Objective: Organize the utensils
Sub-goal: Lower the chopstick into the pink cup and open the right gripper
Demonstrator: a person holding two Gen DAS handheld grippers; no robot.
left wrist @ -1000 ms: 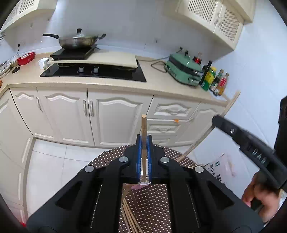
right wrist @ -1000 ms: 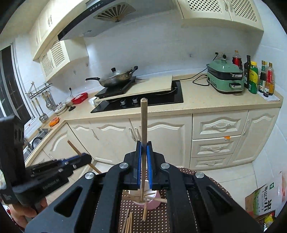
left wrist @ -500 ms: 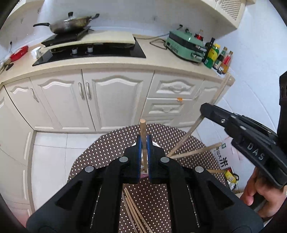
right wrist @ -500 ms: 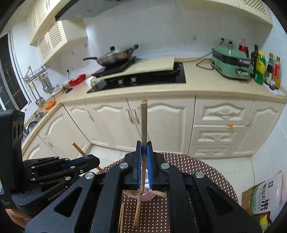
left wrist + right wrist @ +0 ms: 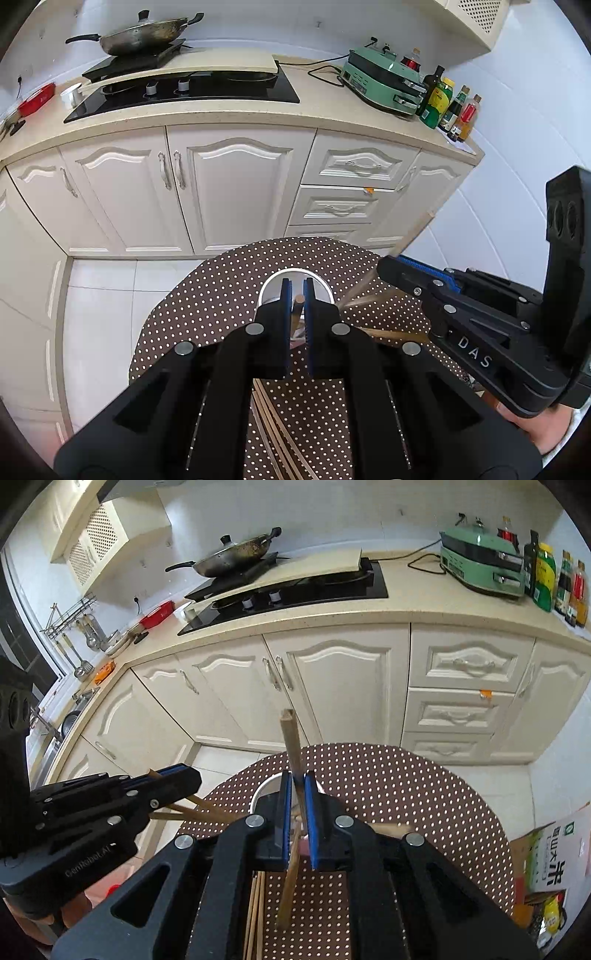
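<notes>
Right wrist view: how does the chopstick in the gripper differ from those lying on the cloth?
The gripped chopstick stands near upright; the loose chopsticks lie flat. The gripped chopstick is single; the loose chopsticks are several, side by side. Both are plain wood.

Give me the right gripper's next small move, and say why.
Probably lower the right gripper a little toward the cup before letting go. Its chopstick sits tilted between the fingers right above the rim, and other chopsticks already lean in that cup.
</notes>
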